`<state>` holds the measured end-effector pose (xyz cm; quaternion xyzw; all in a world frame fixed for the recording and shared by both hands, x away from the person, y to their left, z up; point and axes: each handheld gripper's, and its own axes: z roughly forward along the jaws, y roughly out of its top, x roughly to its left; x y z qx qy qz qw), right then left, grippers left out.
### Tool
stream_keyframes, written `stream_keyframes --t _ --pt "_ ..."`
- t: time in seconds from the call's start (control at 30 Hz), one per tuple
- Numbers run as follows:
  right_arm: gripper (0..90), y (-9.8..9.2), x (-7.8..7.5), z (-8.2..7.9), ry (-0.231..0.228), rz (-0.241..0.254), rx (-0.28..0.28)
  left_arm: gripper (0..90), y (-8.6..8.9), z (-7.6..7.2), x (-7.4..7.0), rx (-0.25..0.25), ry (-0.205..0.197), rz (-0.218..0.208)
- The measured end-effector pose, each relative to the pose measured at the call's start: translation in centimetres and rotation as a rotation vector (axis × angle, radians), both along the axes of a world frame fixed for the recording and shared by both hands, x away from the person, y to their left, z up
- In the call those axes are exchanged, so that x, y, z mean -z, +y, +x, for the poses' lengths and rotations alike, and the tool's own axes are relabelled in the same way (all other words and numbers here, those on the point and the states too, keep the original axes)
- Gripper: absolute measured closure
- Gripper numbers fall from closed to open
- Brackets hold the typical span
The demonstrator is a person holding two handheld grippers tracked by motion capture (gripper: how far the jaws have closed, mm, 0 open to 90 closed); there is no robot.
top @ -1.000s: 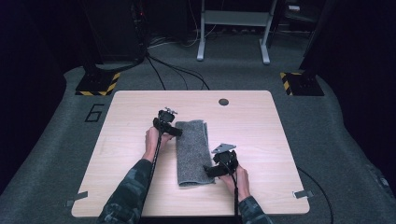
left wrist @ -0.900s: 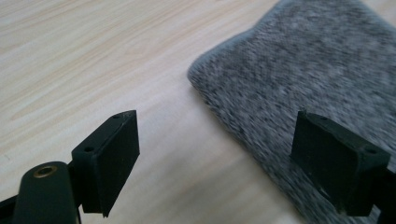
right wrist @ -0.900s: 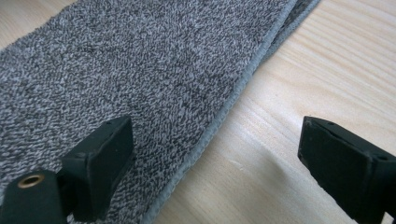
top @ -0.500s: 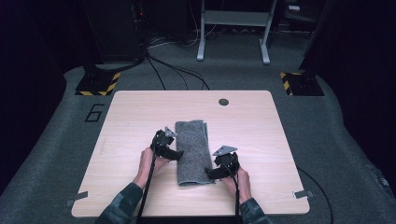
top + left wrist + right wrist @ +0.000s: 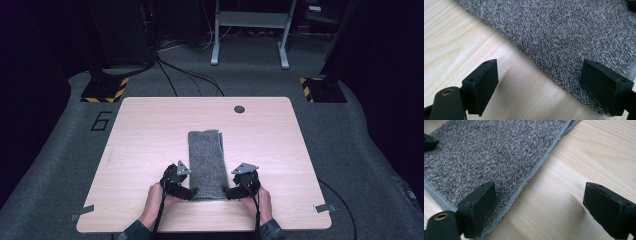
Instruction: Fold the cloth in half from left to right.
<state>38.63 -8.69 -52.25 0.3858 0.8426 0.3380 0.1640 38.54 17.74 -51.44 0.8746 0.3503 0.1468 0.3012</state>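
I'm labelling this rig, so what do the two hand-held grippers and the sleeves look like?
Both the left gripper and right gripper are black, each topped by a grey three-cornered plate, with flat black rectangular pads and a dark trailing cable. The sleeves look dark and patterned.

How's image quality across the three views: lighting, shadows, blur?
High view: light wooden table evenly lit, surroundings nearly black, overall soft. Left gripper view: folded grey terry towel sharp, black jaw pads slightly soft, and a faint shadow falls on the wood between them. Right gripper view: towel hem crisp, wood slightly washed out at upper right, no motion blur.
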Motion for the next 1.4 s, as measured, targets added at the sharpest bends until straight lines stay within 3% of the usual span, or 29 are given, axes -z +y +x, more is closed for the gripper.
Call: stream_keyframes --t 0.23,0.33,0.57,0.6,0.63,0.77,0.8,0.87,1.0,1.4 --pt "10.8 -0.6 0.3 -1.3 -0.019 0.009 -0.019 14.6 0.1 -0.6 0.1 0.003 -0.004 -0.008" --pt "10.9 -0.5 0.3 -1.9 0.004 0.022 0.002 14.6 0.2 -0.8 0.2 -0.008 0.011 -0.020" --pt "10.8 -1.0 0.4 -2.9 0.006 0.033 -0.037 13.3 0.2 -2.0 0.2 -0.003 0.025 -0.034" --pt "10.0 -1.1 0.3 -3.2 0.026 0.042 -0.048 12.6 0.2 -2.1 0.1 -0.002 0.023 -0.040" --pt "9.1 -1.4 0.3 -3.1 0.012 0.051 -0.066 11.5 0.4 -2.2 0.0 -0.004 0.024 -0.060" --pt "9.0 -2.5 -0.6 -3.1 0.028 0.116 -0.059 10.5 1.4 -1.9 -0.8 -0.031 0.010 -0.122" --pt "9.0 -2.8 -1.0 -2.7 0.004 0.117 -0.063 10.5 1.6 -1.7 -0.9 -0.033 0.010 -0.127" --pt "9.0 -3.0 -1.7 -2.1 -0.007 0.113 -0.051 10.4 2.0 -1.1 -1.3 -0.043 -0.008 -0.121" --pt "9.4 -2.9 -2.8 -0.1 -0.014 0.118 -0.033 10.7 2.6 0.8 -1.7 -0.066 -0.003 -0.147" --pt "10.2 -2.0 -2.8 6.4 0.044 0.118 0.018 11.9 2.6 6.5 -2.2 -0.114 -0.004 -0.149"
